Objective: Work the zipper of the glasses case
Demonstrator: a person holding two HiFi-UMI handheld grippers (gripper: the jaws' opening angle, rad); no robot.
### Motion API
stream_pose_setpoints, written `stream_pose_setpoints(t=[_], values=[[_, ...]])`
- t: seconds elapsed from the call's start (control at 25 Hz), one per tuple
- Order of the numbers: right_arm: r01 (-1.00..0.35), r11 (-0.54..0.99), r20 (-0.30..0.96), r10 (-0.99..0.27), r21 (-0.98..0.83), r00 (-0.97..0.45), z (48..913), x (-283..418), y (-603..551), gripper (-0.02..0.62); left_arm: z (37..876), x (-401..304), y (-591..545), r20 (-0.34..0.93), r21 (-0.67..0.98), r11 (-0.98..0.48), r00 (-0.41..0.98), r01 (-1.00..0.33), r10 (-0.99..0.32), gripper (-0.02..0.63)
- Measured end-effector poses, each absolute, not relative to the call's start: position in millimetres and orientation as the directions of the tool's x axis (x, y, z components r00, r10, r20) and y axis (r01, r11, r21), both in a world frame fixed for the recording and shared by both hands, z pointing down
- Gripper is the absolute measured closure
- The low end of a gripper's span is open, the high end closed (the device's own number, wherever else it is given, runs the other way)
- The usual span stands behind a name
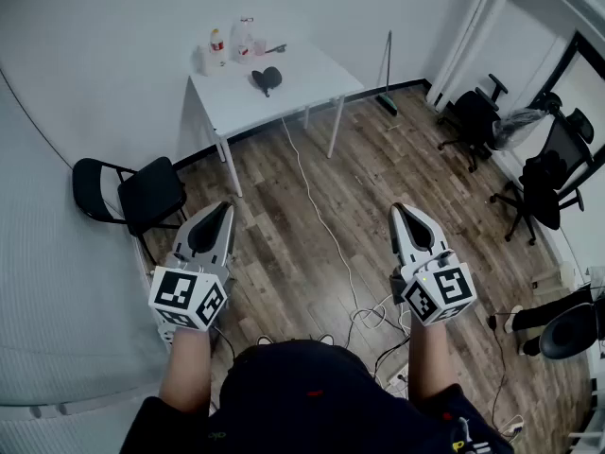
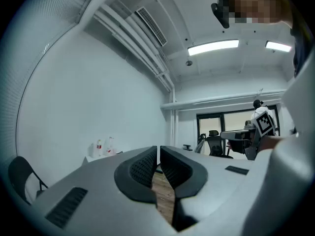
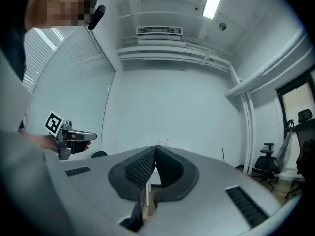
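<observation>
A dark glasses case (image 1: 267, 79) lies on the white table (image 1: 293, 88) far ahead across the room. My left gripper (image 1: 227, 205) and right gripper (image 1: 398, 208) are held level over the wooden floor, well short of the table. Both are shut with nothing between the jaws. In the left gripper view the black pads (image 2: 147, 163) meet at the tips; the table with bottles (image 2: 103, 146) shows small at the left. The right gripper's pads (image 3: 142, 166) also meet, and the left gripper (image 3: 66, 136) appears at the left of that view.
Bottles (image 1: 232, 43) stand at the table's back edge. A black chair (image 1: 132, 195) sits left by the wall, office chairs (image 1: 548, 173) at the right. A white cable (image 1: 321, 220) runs across the floor from the table to tangled cords (image 1: 378, 324) near the person's feet.
</observation>
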State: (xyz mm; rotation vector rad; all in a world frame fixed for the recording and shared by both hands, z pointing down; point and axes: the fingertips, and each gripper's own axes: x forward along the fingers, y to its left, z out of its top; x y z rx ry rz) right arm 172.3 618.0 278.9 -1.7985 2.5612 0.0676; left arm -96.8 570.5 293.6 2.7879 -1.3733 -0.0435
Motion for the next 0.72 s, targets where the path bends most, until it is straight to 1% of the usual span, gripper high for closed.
stream_pose_setpoints(t=[0.12,0.56,0.72], values=[[-0.94,0.336,-0.024,-0.941,0.05,-0.338,284.4,168.3,620.4,0.575,300.7,-98.3,573.2,-0.008,0.045,-0.613,0.613,-0.789,-0.79,0.569],[-0.947,0.313,-0.047,-0.947,0.068,-0.317,279.9,170.1,623.1,0.575,302.3,-96.3,573.6,-0.001,0.042,-0.625,0.626,-0.78,-0.78,0.569],[-0.948,0.313,-0.056,-0.947,0.051,-0.316,283.9,174.4,623.8,0.575,304.5,-93.8,575.1,0.003,0.039,-0.625,0.626,-0.78,-0.78,0.569]])
